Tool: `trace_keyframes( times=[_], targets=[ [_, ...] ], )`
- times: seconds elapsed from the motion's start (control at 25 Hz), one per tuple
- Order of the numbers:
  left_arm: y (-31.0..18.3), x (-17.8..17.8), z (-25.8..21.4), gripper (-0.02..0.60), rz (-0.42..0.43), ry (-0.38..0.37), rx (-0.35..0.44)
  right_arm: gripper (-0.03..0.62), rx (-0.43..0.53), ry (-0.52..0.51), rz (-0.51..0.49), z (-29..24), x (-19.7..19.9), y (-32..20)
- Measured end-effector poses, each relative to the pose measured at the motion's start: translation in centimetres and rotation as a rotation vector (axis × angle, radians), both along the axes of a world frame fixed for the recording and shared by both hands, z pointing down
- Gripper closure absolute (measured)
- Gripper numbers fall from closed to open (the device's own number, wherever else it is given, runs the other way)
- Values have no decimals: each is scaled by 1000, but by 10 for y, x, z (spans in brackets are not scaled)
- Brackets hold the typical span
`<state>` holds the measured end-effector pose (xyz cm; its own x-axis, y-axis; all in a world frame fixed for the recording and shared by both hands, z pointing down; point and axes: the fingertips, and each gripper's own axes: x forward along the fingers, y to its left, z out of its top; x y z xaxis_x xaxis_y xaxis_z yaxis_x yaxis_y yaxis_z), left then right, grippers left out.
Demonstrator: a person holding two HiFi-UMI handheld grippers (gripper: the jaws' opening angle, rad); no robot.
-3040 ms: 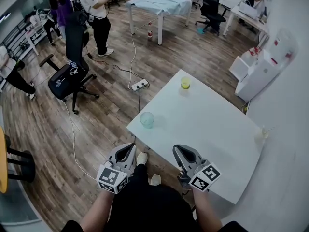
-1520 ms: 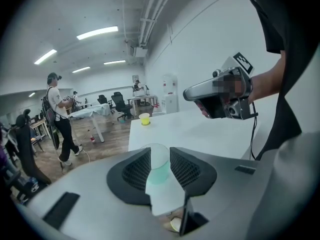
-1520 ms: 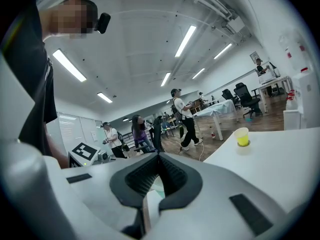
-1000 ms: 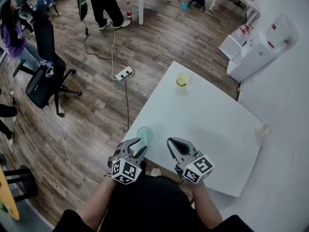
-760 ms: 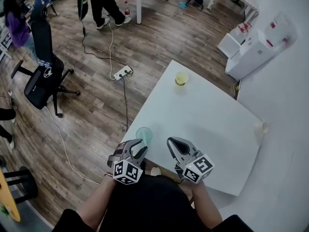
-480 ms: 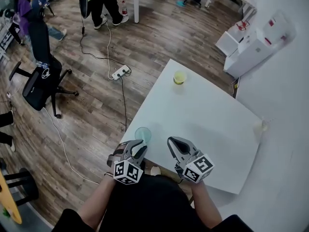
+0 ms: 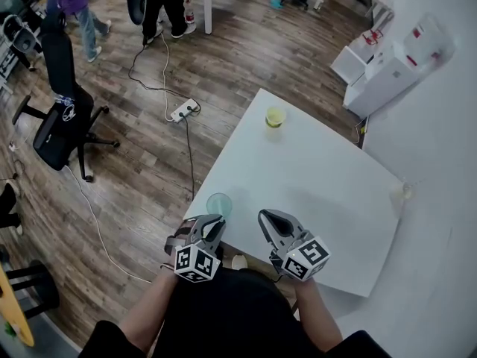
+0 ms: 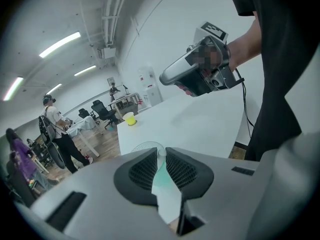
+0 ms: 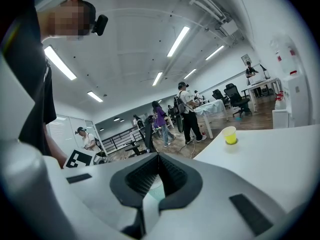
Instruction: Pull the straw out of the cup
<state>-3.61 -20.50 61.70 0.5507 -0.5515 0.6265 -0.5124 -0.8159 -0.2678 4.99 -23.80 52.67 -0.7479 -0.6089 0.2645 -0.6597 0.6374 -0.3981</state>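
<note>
A translucent teal cup (image 7: 219,203) stands at the near left corner of the white table (image 7: 320,177). My left gripper (image 7: 213,222) hovers just in front of the cup, pointing down at it. In the left gripper view its jaws are closing. The straw's pale tip (image 8: 160,153) fills the narrow gap between the pads, above the cup (image 8: 165,181). My right gripper (image 7: 267,218) hangs over the table's near edge, right of the cup, shut with nothing between its jaws. The cup (image 9: 154,188) also shows behind the jaws in the right gripper view.
A yellow cup (image 7: 276,117) stands at the table's far corner and a clear cup (image 7: 405,193) at its right edge. Left of the table are wood floor, a power strip with cables (image 7: 182,111), a black office chair (image 7: 56,121) and people walking.
The left gripper's jaws have narrowed from wide apart to nearly together at the cup's top. The right gripper has kept still. People at the back have walked on.
</note>
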Motion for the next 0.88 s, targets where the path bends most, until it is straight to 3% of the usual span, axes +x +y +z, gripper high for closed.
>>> trace_keyframes(
  times=[0.32, 0.88],
  targets=[
    [-2, -2, -6, 525, -34, 33, -9, 572, 13, 25, -98, 0, -25, 11],
    [-10, -5, -24, 525, -107, 46, 48, 572, 66, 73, -210, -6, -49, 28]
  ],
)
